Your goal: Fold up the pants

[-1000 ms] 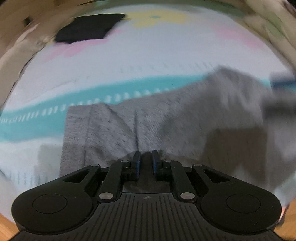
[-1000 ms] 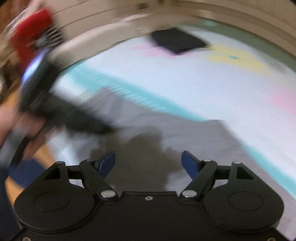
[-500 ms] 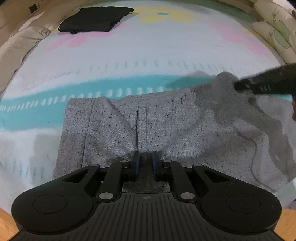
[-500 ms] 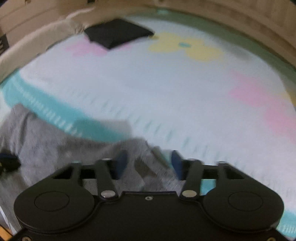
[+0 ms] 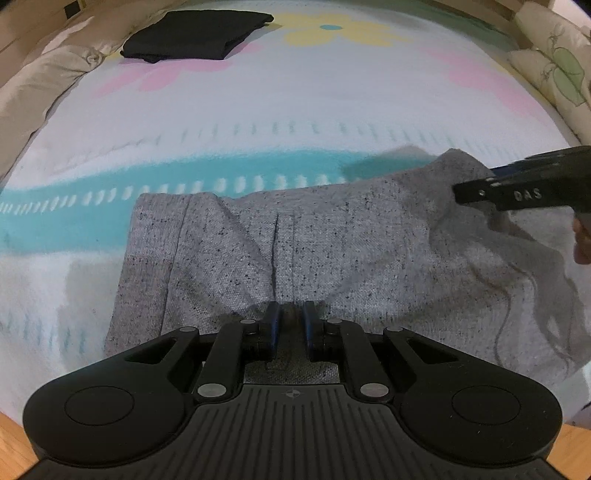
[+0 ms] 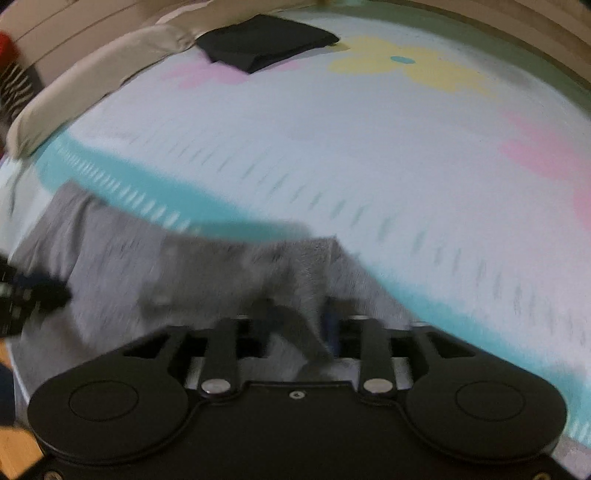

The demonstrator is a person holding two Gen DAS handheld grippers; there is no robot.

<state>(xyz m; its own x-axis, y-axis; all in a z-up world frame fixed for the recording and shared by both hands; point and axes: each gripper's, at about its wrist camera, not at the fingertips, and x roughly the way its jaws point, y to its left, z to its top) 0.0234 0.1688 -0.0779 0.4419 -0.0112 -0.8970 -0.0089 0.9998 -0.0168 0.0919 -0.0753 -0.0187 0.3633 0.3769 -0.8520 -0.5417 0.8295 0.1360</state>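
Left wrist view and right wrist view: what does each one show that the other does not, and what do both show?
Only the left wrist view shows the leaf-print pillows and the near left edge of the grey pants, pinched in the left gripper. Only the right wrist view shows a red object at far left. Both show the pants, both grippers including the right gripper shut on cloth, the folded black garment and the flowered blanket.
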